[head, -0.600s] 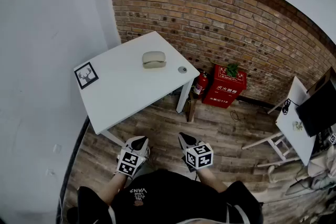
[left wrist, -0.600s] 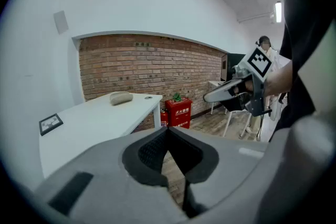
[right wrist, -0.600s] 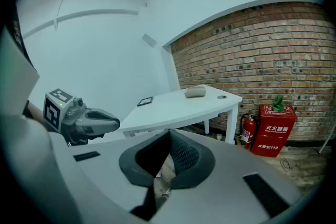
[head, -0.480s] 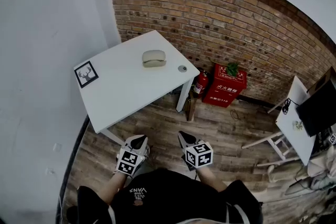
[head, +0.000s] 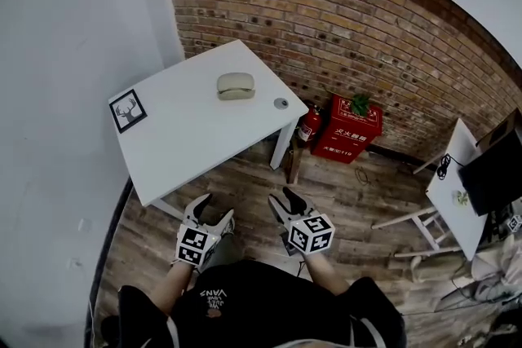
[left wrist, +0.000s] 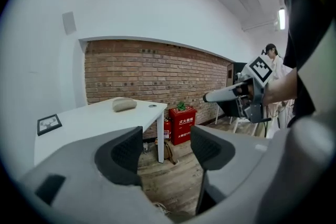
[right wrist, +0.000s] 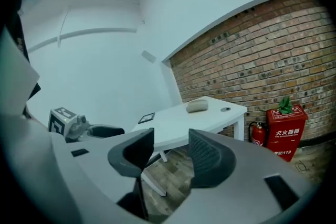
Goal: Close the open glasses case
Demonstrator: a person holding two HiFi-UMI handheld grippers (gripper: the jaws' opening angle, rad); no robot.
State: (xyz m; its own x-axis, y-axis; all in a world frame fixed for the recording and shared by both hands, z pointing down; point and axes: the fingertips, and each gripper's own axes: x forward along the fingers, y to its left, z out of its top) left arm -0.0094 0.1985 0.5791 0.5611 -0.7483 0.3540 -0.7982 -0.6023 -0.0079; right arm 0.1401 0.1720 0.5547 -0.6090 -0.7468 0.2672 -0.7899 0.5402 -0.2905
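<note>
Your left gripper (head: 212, 210) and right gripper (head: 282, 200) hang side by side in front of your body, above the wood floor (head: 245, 187). Both are well short of the white table (head: 196, 143). Each one has its jaws standing apart at a middling width, and only floor and the room beyond show in the gaps. Neither grips anything.

The glasses case (head: 236, 85) lies on the table at about 12 o'clock from your grippers, on the far half of the top near the brick wall (head: 367, 20). From here you cannot tell how far its lid stands open.

A small round thing (head: 281, 103) sits at 4 o'clock of the case, by the table's edge. A framed picture (head: 128, 110) lies at 8 o'clock of the case, at the table's left corner. On the floor at 3 o'clock of the table stand a fire extinguisher (head: 309, 126) and a red box (head: 356, 133).
</note>
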